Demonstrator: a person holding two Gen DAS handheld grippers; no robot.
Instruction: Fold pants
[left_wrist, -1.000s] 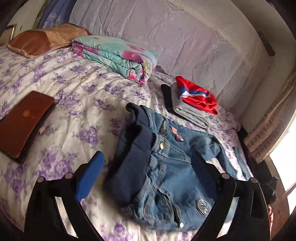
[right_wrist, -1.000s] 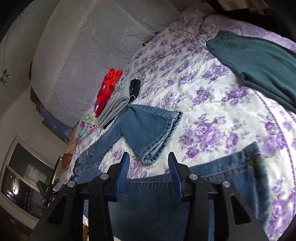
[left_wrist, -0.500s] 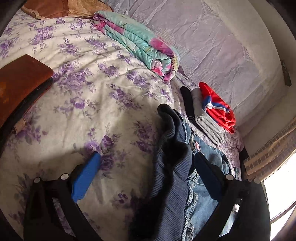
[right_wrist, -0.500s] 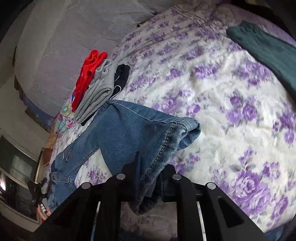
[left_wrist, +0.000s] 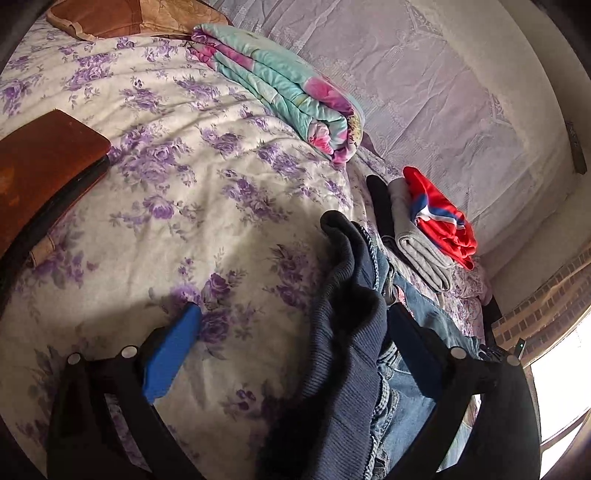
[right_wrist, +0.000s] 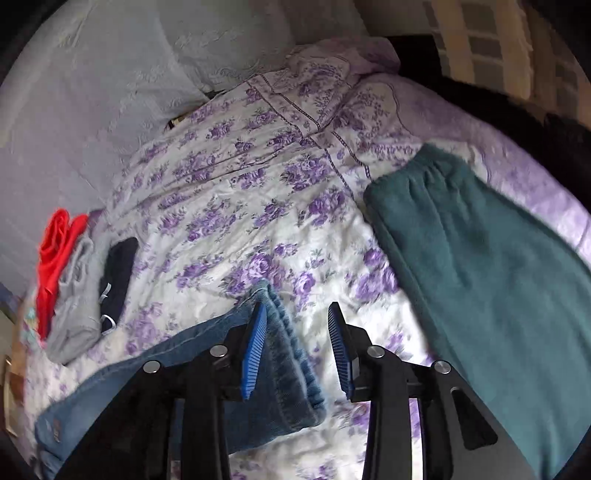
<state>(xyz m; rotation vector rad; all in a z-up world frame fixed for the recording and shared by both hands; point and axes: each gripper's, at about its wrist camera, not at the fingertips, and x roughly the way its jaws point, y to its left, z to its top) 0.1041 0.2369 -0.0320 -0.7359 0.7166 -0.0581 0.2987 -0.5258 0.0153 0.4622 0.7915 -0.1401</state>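
Left hand-held gripper (left_wrist: 291, 354): hovering low over the bed (left_wrist: 192, 206), pointing toward the headboard end; its blue pads are standing wide apart, the jeans (left_wrist: 354, 362) waistband rising between them, nearer the right pad.
Right hand-held gripper (right_wrist: 297, 349): angling down over the bed (right_wrist: 236, 206), pads spread apart and gripping nothing; the jeans (right_wrist: 236, 369) leg hem is lying under and just beside its left pad.
Jeans: lying on the bed, dark ribbed lining showing at the waist, leg running across toward the right gripper.
Writing: none is proving readable.
Nearby: folded clothes stack (left_wrist: 424, 229) sitting beyond the jeans; green garment (right_wrist: 480, 288) lying to the right.
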